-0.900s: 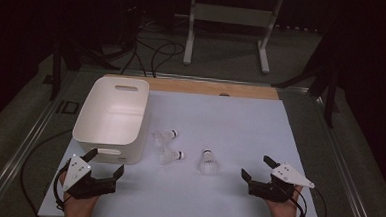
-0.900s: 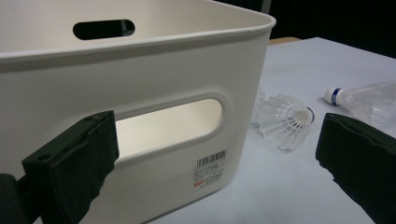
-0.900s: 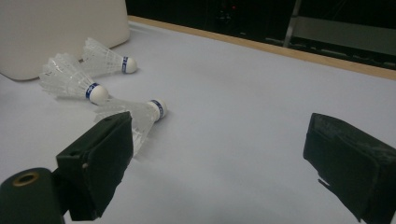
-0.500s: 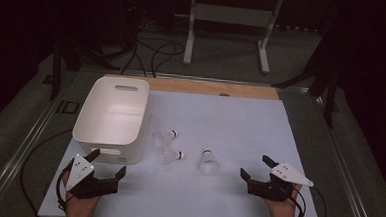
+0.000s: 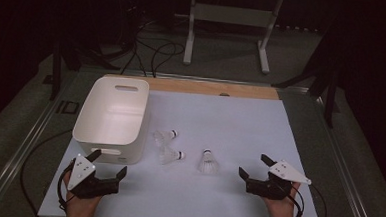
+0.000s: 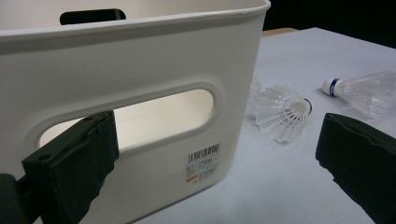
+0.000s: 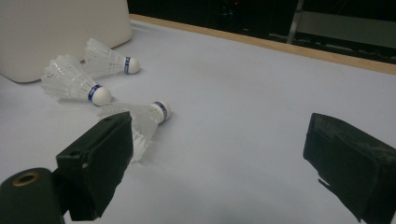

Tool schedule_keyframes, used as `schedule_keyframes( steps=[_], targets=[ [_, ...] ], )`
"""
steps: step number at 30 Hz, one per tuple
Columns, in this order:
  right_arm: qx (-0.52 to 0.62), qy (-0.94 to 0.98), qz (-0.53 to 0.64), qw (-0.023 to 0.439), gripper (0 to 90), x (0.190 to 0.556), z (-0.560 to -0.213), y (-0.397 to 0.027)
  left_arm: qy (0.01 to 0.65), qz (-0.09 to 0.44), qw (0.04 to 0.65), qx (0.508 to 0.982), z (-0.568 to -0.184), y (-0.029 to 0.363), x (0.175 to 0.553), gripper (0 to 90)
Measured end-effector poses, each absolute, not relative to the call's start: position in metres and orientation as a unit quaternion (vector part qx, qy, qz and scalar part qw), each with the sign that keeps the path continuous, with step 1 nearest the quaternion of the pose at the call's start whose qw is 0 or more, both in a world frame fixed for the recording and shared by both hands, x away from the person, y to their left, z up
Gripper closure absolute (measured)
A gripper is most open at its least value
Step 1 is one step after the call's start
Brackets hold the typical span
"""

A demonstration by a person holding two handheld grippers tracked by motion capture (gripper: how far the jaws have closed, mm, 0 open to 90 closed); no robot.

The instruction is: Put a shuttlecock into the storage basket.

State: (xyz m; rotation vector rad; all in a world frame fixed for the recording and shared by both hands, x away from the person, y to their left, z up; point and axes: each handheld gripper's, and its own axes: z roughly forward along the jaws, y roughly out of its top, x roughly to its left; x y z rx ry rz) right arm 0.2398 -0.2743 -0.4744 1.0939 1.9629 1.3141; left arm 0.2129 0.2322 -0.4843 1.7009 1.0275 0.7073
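Note:
Three white shuttlecocks lie on the white table mat: one (image 5: 164,136) next to the bin, one (image 5: 170,156) just in front of it, and one (image 5: 207,163) further right. A white plastic bin (image 5: 111,117) stands at the left. My left gripper (image 5: 109,164) is open just before the bin's near wall, and in the left gripper view its jaws frame the bin's handle slot (image 6: 140,116) and a shuttlecock (image 6: 280,109). My right gripper (image 5: 253,166) rests open to the right of the third shuttlecock (image 7: 140,119), with nothing between its jaws.
The mat (image 5: 230,120) has bare room across its middle and right. A wooden strip (image 5: 212,88) runs along its far edge. Beyond the table stand a metal frame (image 5: 230,20) and cables on a dark floor. A cable trails from each gripper.

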Motion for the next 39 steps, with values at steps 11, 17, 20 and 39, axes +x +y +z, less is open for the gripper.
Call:
schedule_keyframes(
  steps=[11, 17, 20, 39],
  targets=[
    [0.406, 0.729, 0.485, 0.263, 8.4, 0.241, -0.474, -0.273, 0.424, 0.292, 0.494, 0.701, -0.484, 0.232, 0.213, 0.0],
    [0.405, 0.731, 0.484, 0.258, 8.3, 0.243, -0.473, -0.269, 0.424, 0.292, 0.493, 0.701, -0.485, 0.231, 0.213, 0.0],
    [0.404, 0.733, 0.484, 0.256, 8.2, 0.244, -0.472, -0.266, 0.425, 0.292, 0.491, 0.702, -0.485, 0.231, 0.213, 0.0],
    [0.389, 0.747, 0.483, 0.241, 7.5, 0.255, -0.471, -0.248, 0.426, 0.295, 0.486, 0.704, -0.485, 0.229, 0.213, 0.0]
  ],
)
